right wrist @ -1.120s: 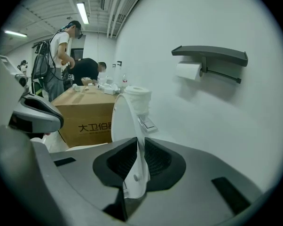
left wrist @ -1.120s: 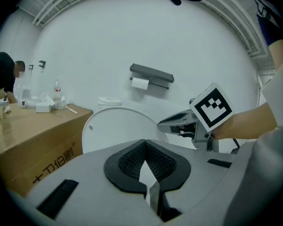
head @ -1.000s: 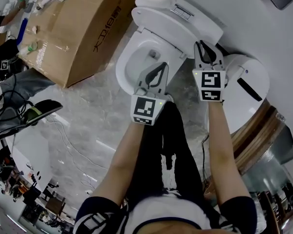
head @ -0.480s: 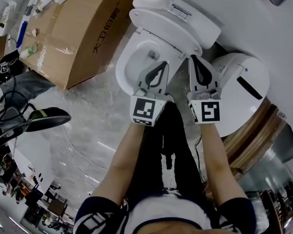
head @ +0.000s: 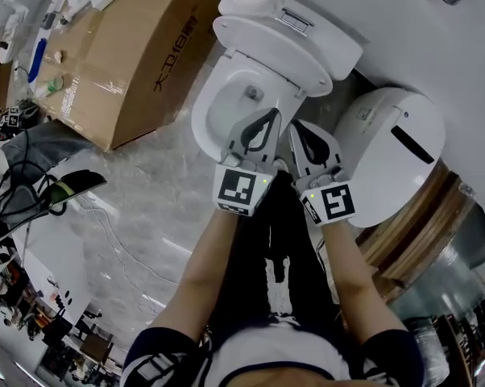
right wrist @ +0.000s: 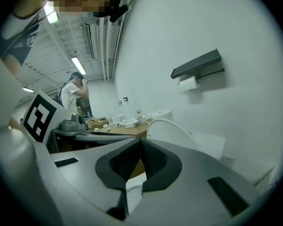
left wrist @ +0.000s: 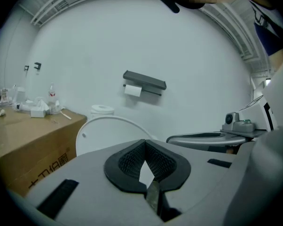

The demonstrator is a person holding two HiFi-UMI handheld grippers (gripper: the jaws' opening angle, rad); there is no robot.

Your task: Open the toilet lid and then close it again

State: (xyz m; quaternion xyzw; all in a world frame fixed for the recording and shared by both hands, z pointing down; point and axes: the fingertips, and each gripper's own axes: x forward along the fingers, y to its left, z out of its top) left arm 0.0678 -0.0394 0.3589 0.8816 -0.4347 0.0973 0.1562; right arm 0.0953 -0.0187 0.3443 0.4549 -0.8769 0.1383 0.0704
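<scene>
A plain white wall [left wrist: 85, 36] carries a dark shelf [left wrist: 144, 80] with a paper roll [left wrist: 132, 90] hung just beneath. The floor [head: 162, 192] is grey and marbled. A big cardboard box [head: 122, 55] stands on it, its top cluttered. A strip light [right wrist: 78, 65] glows on the ceiling.

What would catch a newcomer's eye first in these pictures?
The white oval toilet lid stands raised at top centre of the head view, with the open white bowl below it. At the bowl's near rim, the left gripper and right gripper hover side by side, both shut and empty. A large brown cardboard box sits to the left.
</scene>
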